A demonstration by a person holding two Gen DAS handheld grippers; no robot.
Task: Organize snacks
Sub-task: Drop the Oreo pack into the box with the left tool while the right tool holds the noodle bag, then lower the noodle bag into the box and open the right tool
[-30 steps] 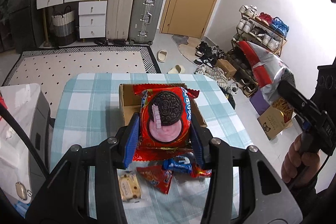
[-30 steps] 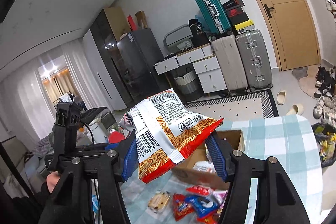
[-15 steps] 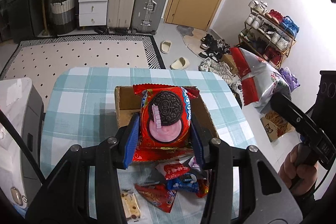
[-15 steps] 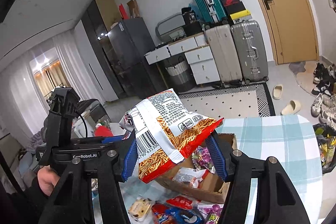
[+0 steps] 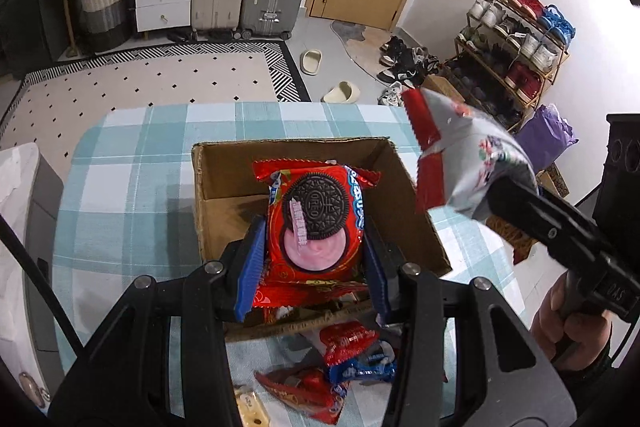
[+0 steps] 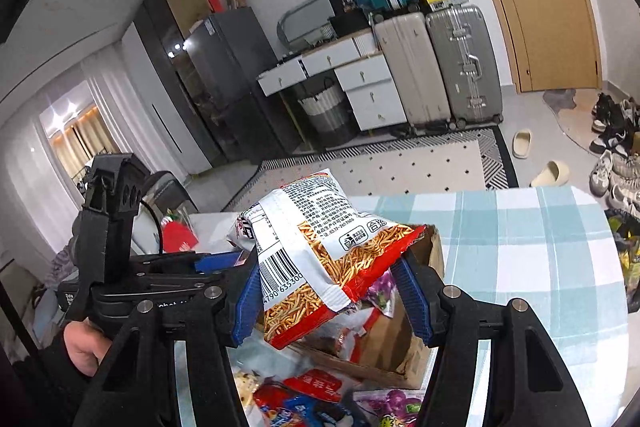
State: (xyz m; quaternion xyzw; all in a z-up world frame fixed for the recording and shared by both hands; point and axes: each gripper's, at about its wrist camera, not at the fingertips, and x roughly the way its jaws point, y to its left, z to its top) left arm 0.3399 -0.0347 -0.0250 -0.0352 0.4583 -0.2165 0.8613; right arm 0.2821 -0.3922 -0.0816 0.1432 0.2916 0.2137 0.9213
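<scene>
Both jaws clamp snacks: left gripper (image 5: 314, 259) Oreo pack (image 5: 316, 223), seemingly over box (image 5: 224, 195); right gripper (image 6: 326, 291) noodle-snack bag (image 6: 316, 247).

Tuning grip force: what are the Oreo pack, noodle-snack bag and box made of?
Oreo pack: glossy plastic film, likely; shiny, crimped serrated ends.
Noodle-snack bag: thin printed film, creased, silvery outside in the left view.
Box: brown corrugated cardboard, matte, raw-edged flaps.

Open brown cardboard box (image 5: 224, 183) has bare floor on its left; loose snack packets (image 5: 344, 363) crowd the checked tabletop (image 5: 132, 163) in front.
</scene>
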